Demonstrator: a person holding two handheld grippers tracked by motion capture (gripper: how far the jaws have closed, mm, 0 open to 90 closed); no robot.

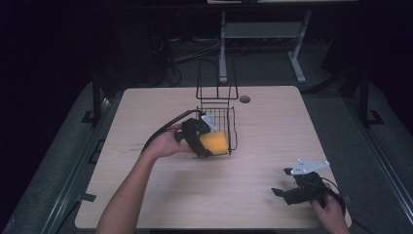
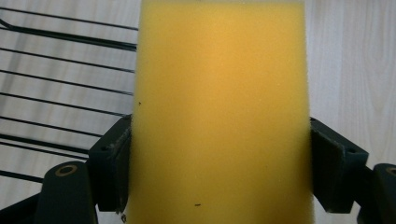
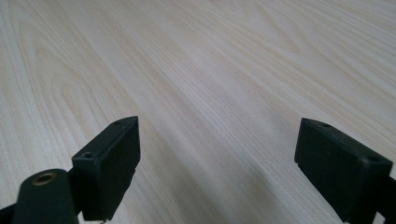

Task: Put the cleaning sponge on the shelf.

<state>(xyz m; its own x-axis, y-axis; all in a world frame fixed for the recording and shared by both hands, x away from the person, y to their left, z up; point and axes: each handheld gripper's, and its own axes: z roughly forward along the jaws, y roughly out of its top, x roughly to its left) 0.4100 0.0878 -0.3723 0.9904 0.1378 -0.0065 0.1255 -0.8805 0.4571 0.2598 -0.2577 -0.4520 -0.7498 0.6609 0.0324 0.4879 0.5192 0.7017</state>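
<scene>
A yellow sponge (image 1: 215, 143) sits at the front of a black wire basket (image 1: 225, 114) in the middle of the table. My left gripper (image 1: 200, 139) is shut on the sponge; in the left gripper view the sponge (image 2: 219, 112) fills the gap between both black pads (image 2: 112, 163), with basket wires (image 2: 60, 84) to its left. My right gripper (image 1: 281, 192) rests near the table's front right corner, held by a hand. In the right gripper view its jaws stand wide apart over bare wood, and the right gripper (image 3: 217, 168) is open with nothing between its fingers.
The light wooden table (image 1: 146, 185) has a round cable hole (image 1: 244, 99) near its far edge. The basket's tall wire handle (image 1: 216, 83) rises behind it. A desk frame (image 1: 263, 34) stands on the dark floor beyond the table.
</scene>
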